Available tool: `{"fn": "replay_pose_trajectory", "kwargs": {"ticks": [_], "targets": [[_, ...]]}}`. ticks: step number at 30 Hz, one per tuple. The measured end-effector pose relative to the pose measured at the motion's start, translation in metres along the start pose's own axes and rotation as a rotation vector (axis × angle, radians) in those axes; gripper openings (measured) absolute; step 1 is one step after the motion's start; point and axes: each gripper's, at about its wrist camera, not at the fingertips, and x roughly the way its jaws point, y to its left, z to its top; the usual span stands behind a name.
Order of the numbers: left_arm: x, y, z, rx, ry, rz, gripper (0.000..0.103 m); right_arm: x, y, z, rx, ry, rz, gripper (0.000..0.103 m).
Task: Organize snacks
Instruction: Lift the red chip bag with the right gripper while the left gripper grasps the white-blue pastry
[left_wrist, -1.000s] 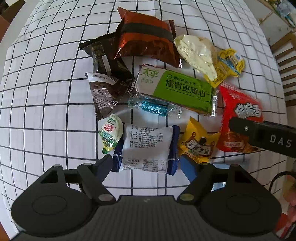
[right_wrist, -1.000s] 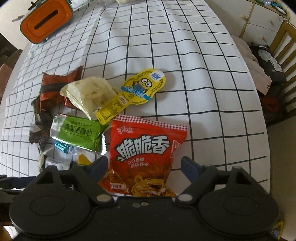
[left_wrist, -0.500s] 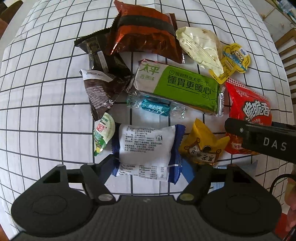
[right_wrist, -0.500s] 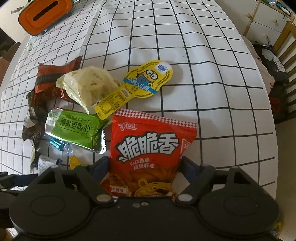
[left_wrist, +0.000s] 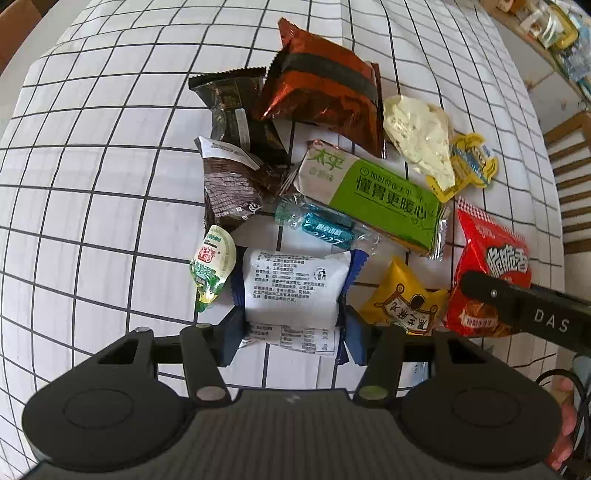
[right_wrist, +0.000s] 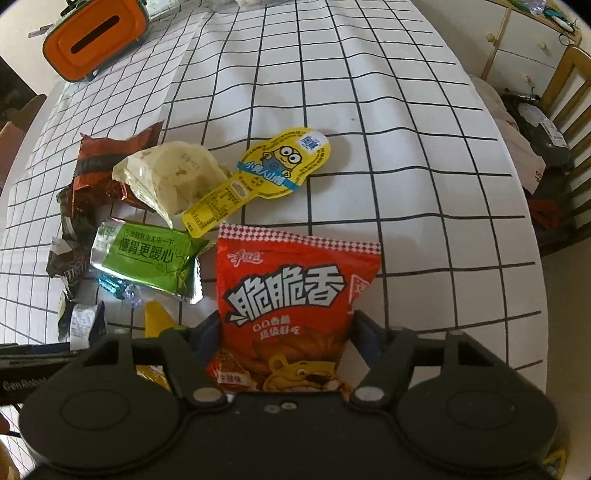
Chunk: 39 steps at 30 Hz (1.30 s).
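Note:
On the checked tablecloth (left_wrist: 110, 184) lies a heap of snacks. My left gripper (left_wrist: 291, 332) points down over a white packet with blue ends (left_wrist: 295, 284). Its jaws are closing, and the pads press the packet's blue side edges. In the right wrist view my right gripper (right_wrist: 286, 332) straddles the lower part of a red crisp bag (right_wrist: 291, 291). Those jaws are closing too and pinch the bag's sides inward. The red bag (left_wrist: 495, 266) also shows at the right of the left wrist view, under the right gripper's black body.
Around the held packets lie a green biscuit pack (left_wrist: 373, 195), a teal candy (left_wrist: 325, 225), a yellow packet (left_wrist: 402, 302), a green jelly cup (left_wrist: 212, 266), dark brown wrappers (left_wrist: 229, 184), a copper bag (left_wrist: 325, 85) and a yellow cartoon pack (right_wrist: 280, 162). An orange box (right_wrist: 96, 37) stands far left; a chair (right_wrist: 569, 92) is beyond the table's right edge.
Both grippers' jaws have narrowed onto their packets. The left gripper has come closer over the white packet. The red bag now sits deeper between the right fingers, its sides drawn in.

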Motion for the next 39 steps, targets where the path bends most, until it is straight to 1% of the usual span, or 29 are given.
{"fn": "replay_pose_trajectory", "kwargs": {"ticks": [9, 14, 22, 23, 24, 25, 26, 28, 31, 34, 39], "targets": [[-0.014, 0.012, -0.005, -0.032, -0.014, -0.019, 0.051, -0.025, -0.003, -0.004, 0.004, -0.037, 0.027, 0.071], [-0.025, 0.022, -0.011, -0.050, -0.028, -0.047, 0.049, -0.045, -0.005, -0.010, 0.002, -0.063, 0.045, 0.071], [-0.043, 0.036, -0.023, -0.085, -0.058, -0.086, 0.048, -0.069, -0.006, -0.023, 0.003, -0.093, 0.088, 0.071], [-0.045, 0.036, -0.022, -0.090, -0.063, -0.092, 0.047, -0.072, -0.006, -0.024, 0.003, -0.096, 0.095, 0.071], [-0.048, 0.038, -0.024, -0.091, -0.067, -0.099, 0.040, -0.077, -0.005, -0.026, 0.000, -0.101, 0.104, 0.071], [-0.050, 0.037, -0.024, -0.091, -0.069, -0.105, 0.029, -0.082, -0.004, -0.028, -0.004, -0.107, 0.110, 0.071], [-0.056, 0.039, -0.026, -0.089, -0.067, -0.113, 0.023, -0.086, -0.003, -0.031, -0.009, -0.114, 0.115, 0.071], [-0.063, 0.039, -0.029, -0.077, -0.084, -0.115, 0.023, -0.097, -0.001, -0.037, -0.023, -0.125, 0.128, 0.071], [-0.070, 0.038, -0.035, -0.048, -0.095, -0.105, 0.023, -0.110, 0.002, -0.046, -0.044, -0.140, 0.131, 0.071], [-0.068, 0.036, -0.037, -0.024, -0.099, -0.057, 0.023, -0.121, 0.002, -0.054, -0.053, -0.155, 0.136, 0.071], [-0.065, 0.040, -0.036, -0.028, -0.100, -0.034, 0.024, -0.130, -0.001, -0.065, -0.063, -0.155, 0.158, 0.071]]}}
